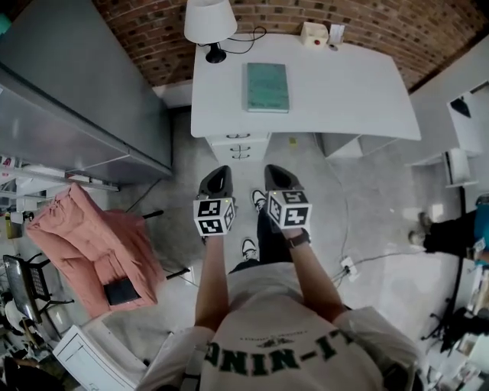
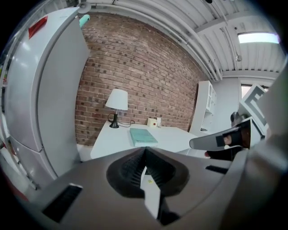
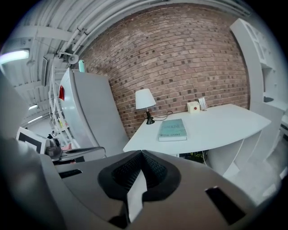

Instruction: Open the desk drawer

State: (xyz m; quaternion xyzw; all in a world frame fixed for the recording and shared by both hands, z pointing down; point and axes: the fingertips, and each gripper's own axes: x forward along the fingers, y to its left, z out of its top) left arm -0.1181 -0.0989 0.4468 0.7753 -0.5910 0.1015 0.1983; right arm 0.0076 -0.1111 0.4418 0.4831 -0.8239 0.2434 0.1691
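- Closest to the lens is the person's pale printed shirt (image 1: pixel 294 347), with both bare forearms stretched out over the grey floor (image 1: pixel 359 198).
- Far left, a tall grey cabinet (image 1: pixel 76 84) stands by the brick wall (image 1: pixel 153 38). Nearer, a pink cloth (image 1: pixel 92 244) lies draped over a chair.
- Left gripper (image 1: pixel 218 174) hangs in the air, pointing at the desk but well short of it. Its fingers (image 2: pixel 132 167) are pressed together with nothing between them.
- Desk drawer (image 1: pixel 238 137) is the top front of a narrow white unit tucked under the near left part of the desk, straight beyond the two grippers. It is a plain white panel with a small dark handle at its middle. A second, matching front sits just below it. It looks pushed in, and neither gripper touches it.
- Right gripper (image 1: pixel 277 172) hangs just beside the left one. Its fingers (image 3: pixel 126 170) are likewise closed on nothing.
- White desk (image 1: pixel 359 99) carries a white-shaded lamp (image 1: pixel 210 21) at its far left corner and a teal book (image 1: pixel 267 86) lying flat near the middle. A small white box (image 1: pixel 313 33) sits at the far edge.
- Far right, white shelving (image 1: pixel 458 164) stands on the floor.
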